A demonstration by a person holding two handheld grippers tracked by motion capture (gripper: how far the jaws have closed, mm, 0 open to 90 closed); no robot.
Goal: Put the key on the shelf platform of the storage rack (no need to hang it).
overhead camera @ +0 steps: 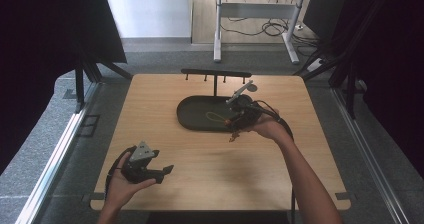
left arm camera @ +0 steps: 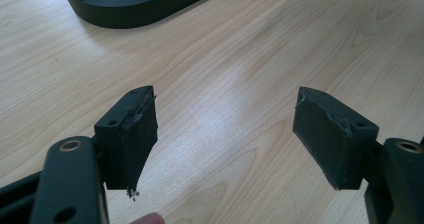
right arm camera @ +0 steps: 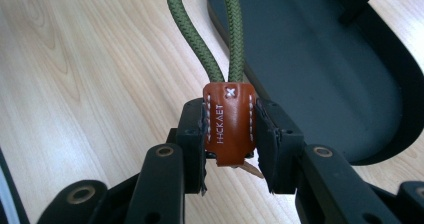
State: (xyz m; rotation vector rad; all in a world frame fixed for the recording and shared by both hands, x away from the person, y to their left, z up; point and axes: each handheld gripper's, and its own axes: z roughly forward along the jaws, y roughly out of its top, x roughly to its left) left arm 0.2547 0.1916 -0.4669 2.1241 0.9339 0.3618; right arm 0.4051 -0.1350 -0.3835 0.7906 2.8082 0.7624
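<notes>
A green cord loop (right arm camera: 220,29) with a brown stitched leather tab (right arm camera: 229,124) hangs over the tray's edge.

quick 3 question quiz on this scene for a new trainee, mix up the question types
1. True or false: the right gripper is shut on the brown leather tab.
2. The green cord loop reaches toward: A) a white bowl B) the black oval tray C) a cardboard box
3. How do the left gripper jaws stand?

Key: 1 true. 2 B. 3 wide apart, nothing between them, above bare wooden table.
</notes>
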